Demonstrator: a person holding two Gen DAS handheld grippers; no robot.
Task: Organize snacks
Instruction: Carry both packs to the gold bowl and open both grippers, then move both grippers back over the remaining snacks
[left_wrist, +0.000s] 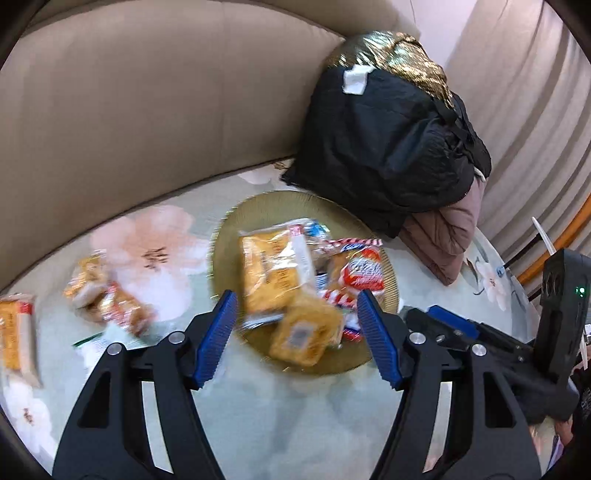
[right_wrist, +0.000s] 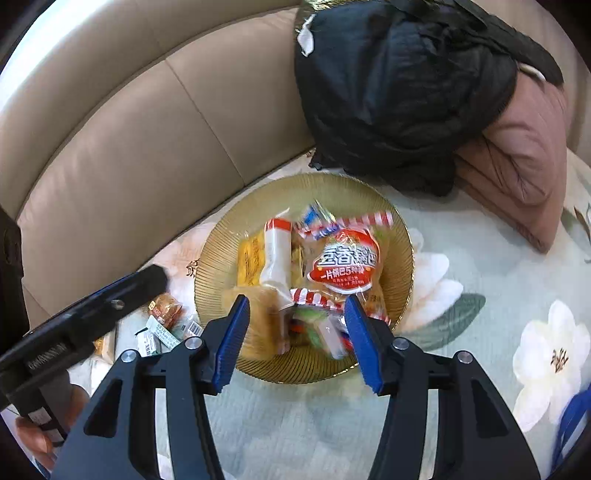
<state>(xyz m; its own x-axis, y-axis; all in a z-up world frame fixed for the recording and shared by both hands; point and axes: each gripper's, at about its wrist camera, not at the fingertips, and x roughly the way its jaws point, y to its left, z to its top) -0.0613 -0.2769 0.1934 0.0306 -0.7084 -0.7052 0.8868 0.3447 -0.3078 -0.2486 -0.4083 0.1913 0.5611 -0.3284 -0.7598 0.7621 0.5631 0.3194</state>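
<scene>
A ribbed gold plate (left_wrist: 229, 236) (right_wrist: 400, 254) sits on the floral seat cover and holds several wrapped snacks: a yellow cake pack (left_wrist: 273, 269), a red-and-white crisp pack (left_wrist: 364, 275) (right_wrist: 345, 262), and a small yellow pack (left_wrist: 306, 332). Loose snacks (left_wrist: 107, 295) lie left of the plate, with another pack (left_wrist: 16, 334) at the far left. More loose snacks (right_wrist: 166, 317) show in the right wrist view. My left gripper (left_wrist: 295, 336) is open and empty above the plate's near edge. My right gripper (right_wrist: 295, 339) is open and empty over the plate's near side.
A beige sofa backrest (left_wrist: 147, 110) curves behind the plate. A black jacket (left_wrist: 388, 147) (right_wrist: 399, 92) and a pink padded garment (left_wrist: 443, 240) (right_wrist: 517, 155) lie at the back right. The right gripper's body (left_wrist: 517, 343) shows right of the plate; the left one (right_wrist: 81, 325) left.
</scene>
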